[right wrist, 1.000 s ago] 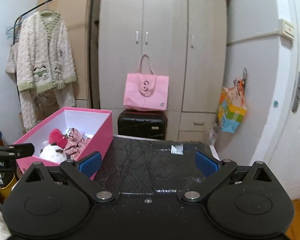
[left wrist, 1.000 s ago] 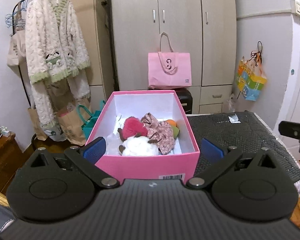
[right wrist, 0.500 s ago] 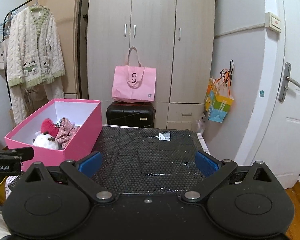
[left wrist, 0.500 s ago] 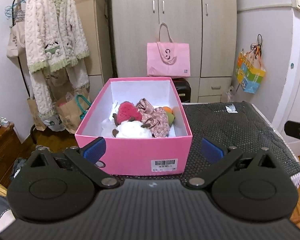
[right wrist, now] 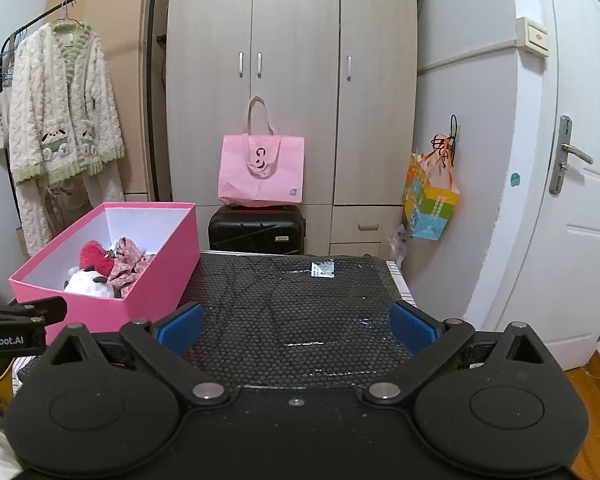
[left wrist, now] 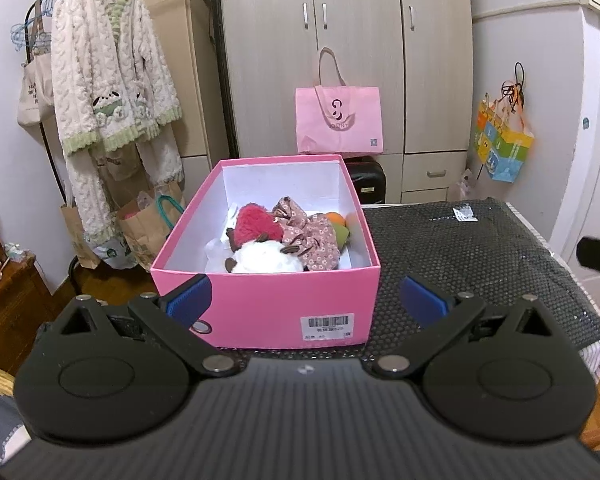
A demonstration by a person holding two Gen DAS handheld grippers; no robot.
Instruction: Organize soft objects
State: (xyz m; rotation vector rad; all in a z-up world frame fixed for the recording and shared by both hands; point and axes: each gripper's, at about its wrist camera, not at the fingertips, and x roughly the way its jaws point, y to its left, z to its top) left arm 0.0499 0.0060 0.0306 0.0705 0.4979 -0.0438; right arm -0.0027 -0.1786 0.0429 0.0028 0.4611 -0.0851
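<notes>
Both grippers are spread wide and hold nothing: the left gripper (left wrist: 306, 298) faces the pink box (left wrist: 268, 312) at 12 o'clock, the right gripper (right wrist: 296, 328) hovers over the black mat (right wrist: 292, 304). The toys (left wrist: 278, 240) lie inside the box, at 10 o'clock from the right gripper.

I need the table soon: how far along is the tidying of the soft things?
It looks nearly done. The red plush, white plush and floral cloth lie inside the pink box. Nothing is in hand: left gripper and right gripper are open and empty. The black mat holds only a small label.
</notes>
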